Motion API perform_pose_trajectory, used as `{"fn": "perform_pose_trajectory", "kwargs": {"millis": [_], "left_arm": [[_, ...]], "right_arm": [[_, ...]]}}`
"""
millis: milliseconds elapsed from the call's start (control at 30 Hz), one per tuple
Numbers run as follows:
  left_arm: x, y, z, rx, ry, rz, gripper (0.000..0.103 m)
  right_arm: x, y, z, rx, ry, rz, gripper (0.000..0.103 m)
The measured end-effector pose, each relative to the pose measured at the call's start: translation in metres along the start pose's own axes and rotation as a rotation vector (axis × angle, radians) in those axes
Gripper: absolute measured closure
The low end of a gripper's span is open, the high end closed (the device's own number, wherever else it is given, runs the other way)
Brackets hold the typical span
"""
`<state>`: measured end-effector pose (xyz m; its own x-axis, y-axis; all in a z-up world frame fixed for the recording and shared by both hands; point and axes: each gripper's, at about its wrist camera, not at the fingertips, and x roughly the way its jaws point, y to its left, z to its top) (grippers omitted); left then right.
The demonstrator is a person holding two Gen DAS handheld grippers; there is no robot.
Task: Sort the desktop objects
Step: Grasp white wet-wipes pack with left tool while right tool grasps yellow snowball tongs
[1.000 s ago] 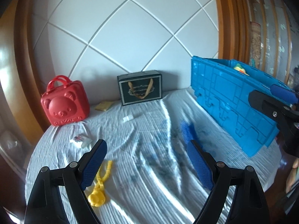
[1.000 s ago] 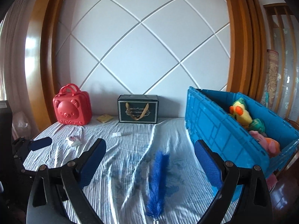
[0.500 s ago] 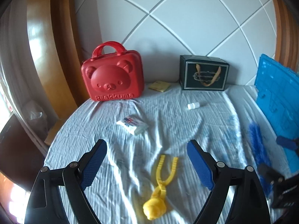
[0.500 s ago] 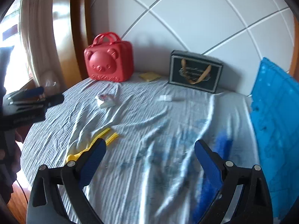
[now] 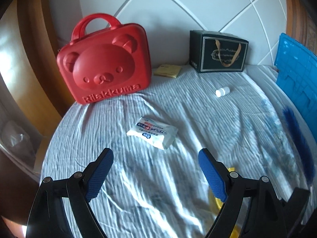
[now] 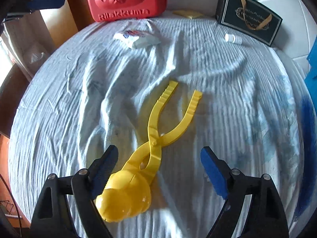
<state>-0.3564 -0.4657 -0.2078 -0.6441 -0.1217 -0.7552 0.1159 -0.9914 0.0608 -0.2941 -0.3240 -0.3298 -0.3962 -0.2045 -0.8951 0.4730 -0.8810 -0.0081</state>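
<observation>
A white wipes packet (image 5: 152, 131) lies on the striped cloth just ahead of my left gripper (image 5: 155, 175), which is open and empty above the cloth. My right gripper (image 6: 158, 170) is open and empty, low over a yellow snowball-maker tong (image 6: 150, 148) whose ball end lies between its fingers. The wipes packet shows far left in the right wrist view (image 6: 136, 37). A small white bottle (image 5: 222, 91) lies on its side near the back. A blue feather (image 5: 297, 138) lies at the right. The left gripper's finger shows at top left of the right wrist view (image 6: 46, 2).
A red bear-face case (image 5: 103, 67) stands at the back left, a black gift box (image 5: 219, 52) at the back middle, with a yellow pad (image 5: 168, 71) between them. A blue crate (image 5: 297, 83) stands at the right edge. The round table's edge (image 6: 23, 99) drops off at left.
Both grippers have swung left and down toward the table. The left one now faces the wipes packet; the right one has come close over the yellow tong. Both stay open.
</observation>
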Motion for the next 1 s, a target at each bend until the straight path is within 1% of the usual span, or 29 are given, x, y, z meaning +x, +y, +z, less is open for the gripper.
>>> {"fn": "perform_pose_trajectory", "kwargs": {"millis": [100, 167, 300, 433, 533, 567, 633, 667, 700, 733, 767, 800, 867, 900, 933, 1000], "left_arm": [[0.036, 0.013, 0.013, -0.054, 0.051, -0.028, 0.015], [0.060, 0.016, 0.023, -0.091, 0.082, -0.046, 0.015], [0.110, 0.010, 0.042, -0.180, 0.173, -0.092, 0.015], [0.156, 0.007, 0.041, -0.281, 0.265, -0.134, 0.015], [0.179, 0.003, 0.033, -0.312, 0.304, -0.091, 0.015], [0.184, 0.002, 0.031, -0.316, 0.302, -0.077, 0.014], [0.183, 0.000, 0.031, -0.310, 0.277, -0.077, 0.015], [0.182, 0.001, 0.032, -0.303, 0.272, -0.074, 0.017], [0.181, 0.002, 0.033, -0.300, 0.265, -0.080, 0.028], [0.178, 0.007, 0.035, -0.304, 0.258, -0.103, 0.046], [0.175, 0.012, 0.037, -0.310, 0.254, -0.128, 0.054], [0.172, 0.017, 0.036, -0.304, 0.253, -0.142, 0.056], [0.165, 0.019, 0.032, -0.259, 0.252, -0.139, 0.058], [0.163, 0.020, 0.029, -0.233, 0.248, -0.136, 0.061], [0.161, 0.020, 0.027, -0.224, 0.242, -0.142, 0.063], [0.155, 0.022, 0.024, -0.230, 0.230, -0.166, 0.065]], "right_arm": [[0.007, 0.010, -0.008, -0.009, 0.010, -0.041, 0.020], [0.004, 0.013, -0.007, -0.017, -0.004, -0.067, 0.020], [0.005, 0.014, -0.004, -0.010, 0.002, -0.068, 0.020], [0.008, 0.015, -0.001, -0.019, -0.002, -0.064, 0.020], [0.010, 0.016, 0.002, -0.031, -0.004, -0.061, 0.020], [0.011, 0.017, 0.003, -0.038, -0.004, -0.066, 0.020], [0.011, 0.020, 0.005, -0.057, -0.007, -0.077, 0.020], [0.011, 0.022, 0.005, -0.065, -0.008, -0.074, 0.023], [0.011, 0.023, 0.005, -0.073, -0.009, -0.070, 0.029], [0.010, 0.025, 0.005, -0.081, -0.010, -0.062, 0.031], [0.009, 0.027, 0.005, -0.096, -0.012, -0.051, 0.038], [0.008, 0.029, 0.004, -0.112, -0.014, -0.041, 0.050], [0.006, 0.035, 0.003, -0.139, -0.009, -0.028, 0.069], [0.006, 0.036, 0.002, -0.151, -0.008, -0.025, 0.069], [0.006, 0.035, 0.002, -0.144, -0.003, -0.002, 0.069], [0.004, 0.027, 0.002, -0.108, 0.001, 0.028, 0.070]]}}
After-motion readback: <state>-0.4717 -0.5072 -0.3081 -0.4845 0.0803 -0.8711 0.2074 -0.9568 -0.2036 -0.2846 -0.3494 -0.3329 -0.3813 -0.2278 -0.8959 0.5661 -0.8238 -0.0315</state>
